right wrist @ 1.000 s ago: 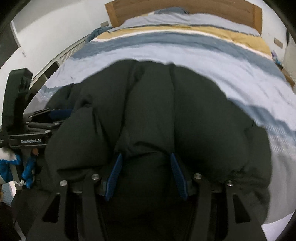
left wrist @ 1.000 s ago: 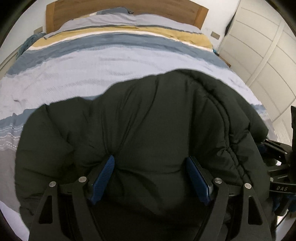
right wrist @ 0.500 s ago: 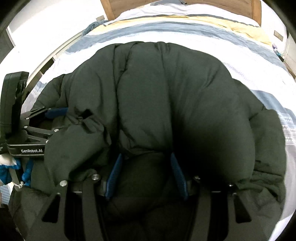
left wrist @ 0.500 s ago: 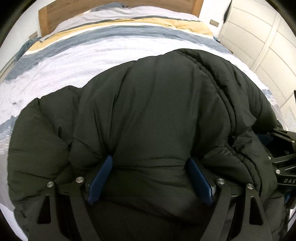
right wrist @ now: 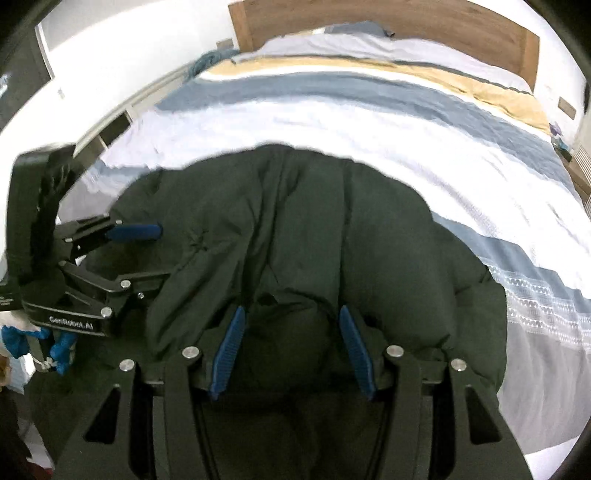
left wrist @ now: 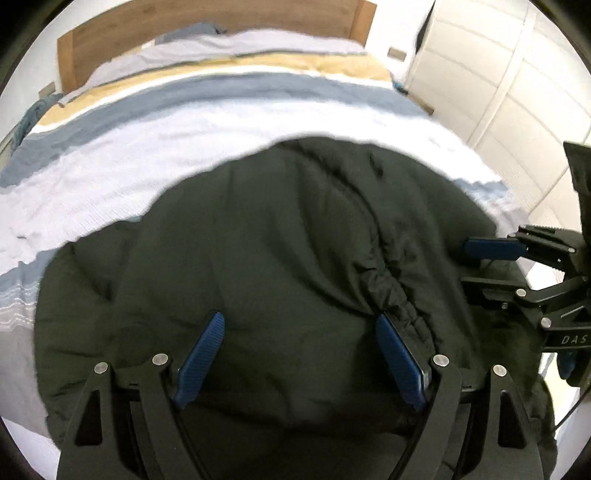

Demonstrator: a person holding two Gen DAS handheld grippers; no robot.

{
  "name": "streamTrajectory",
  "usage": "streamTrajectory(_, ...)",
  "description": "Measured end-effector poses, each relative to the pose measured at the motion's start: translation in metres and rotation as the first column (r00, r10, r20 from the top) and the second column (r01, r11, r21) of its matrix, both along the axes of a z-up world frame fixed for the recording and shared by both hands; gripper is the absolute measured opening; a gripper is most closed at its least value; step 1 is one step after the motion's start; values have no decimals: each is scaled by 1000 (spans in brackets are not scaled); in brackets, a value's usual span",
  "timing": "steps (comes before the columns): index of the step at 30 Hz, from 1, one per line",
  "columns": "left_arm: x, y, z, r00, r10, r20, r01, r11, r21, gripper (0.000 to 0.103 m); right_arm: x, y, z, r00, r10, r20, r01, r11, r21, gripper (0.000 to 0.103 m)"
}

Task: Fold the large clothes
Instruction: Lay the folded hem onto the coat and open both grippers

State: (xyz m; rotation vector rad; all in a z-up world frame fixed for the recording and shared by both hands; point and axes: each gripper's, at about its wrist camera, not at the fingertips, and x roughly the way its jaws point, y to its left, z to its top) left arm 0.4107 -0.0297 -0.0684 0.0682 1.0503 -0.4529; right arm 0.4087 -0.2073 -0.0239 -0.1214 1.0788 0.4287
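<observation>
A bulky dark green puffer jacket (left wrist: 295, 258) lies bunched, puffy and creased, on the striped bedcover (left wrist: 184, 147).

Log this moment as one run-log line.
task: fold jacket | left gripper: shut on jacket | right gripper: shut on jacket | jacket: bunched on bed

Puffer jacket (left wrist: 295, 258) on bed (left wrist: 184, 155), headboard (left wrist: 207, 33) behind, wardrobe (left wrist: 517, 92) right

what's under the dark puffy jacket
The dark puffy jacket lies bunched on the striped bedspread, which shows beyond it up to the wooden headboard. The bedspread directly beneath is covered, so anything else under the jacket cannot be seen.
</observation>
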Motion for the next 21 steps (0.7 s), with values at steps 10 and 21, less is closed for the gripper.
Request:
streamTrajectory(10, 27, -11, -45, 999, 18, -46, -15, 998, 59, 86, 19, -8, -53, 999, -39, -17, 39, 999, -24, 53)
streamTrajectory(21, 12, -8, -29, 1000, 27, 5, -27, 998, 49, 89, 13, -8, -51, 999, -51, -11, 50, 998, -39, 53)
